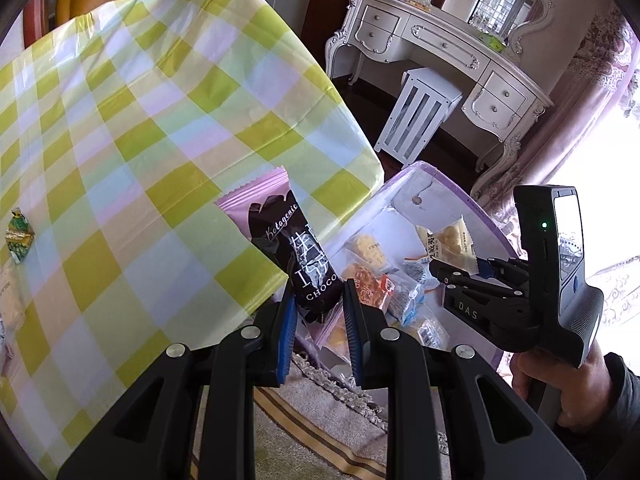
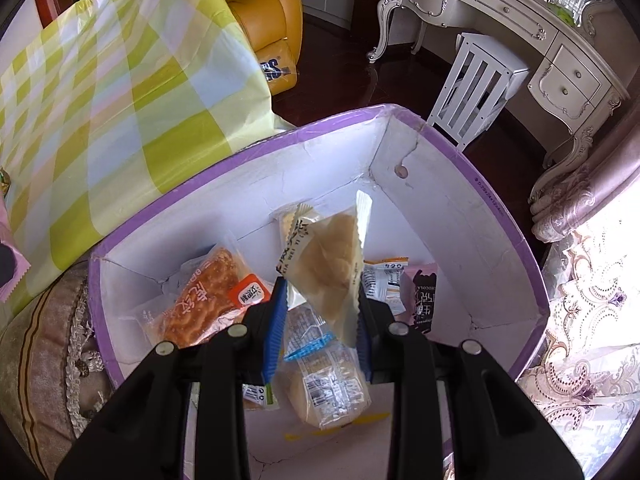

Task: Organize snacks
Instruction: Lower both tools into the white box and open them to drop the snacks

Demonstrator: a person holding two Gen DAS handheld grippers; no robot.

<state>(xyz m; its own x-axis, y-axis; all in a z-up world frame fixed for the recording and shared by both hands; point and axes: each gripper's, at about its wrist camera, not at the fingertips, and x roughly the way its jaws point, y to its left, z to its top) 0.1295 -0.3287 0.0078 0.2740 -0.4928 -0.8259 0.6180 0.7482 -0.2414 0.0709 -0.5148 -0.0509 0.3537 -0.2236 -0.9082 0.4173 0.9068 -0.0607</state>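
Left gripper (image 1: 320,300) is closed on the choc. pack (image 1: 308,264); the pack sticks out past the fingertips, at the box (image 1: 460,184) edge. Right gripper (image 2: 322,308) is pinched on the bread pack (image 2: 328,268), hanging over the box w/ other snacks below the fingers. Both look light, soft, crinkly and probably slippery; best hold is the sealed edge, so the bread is not crushed.
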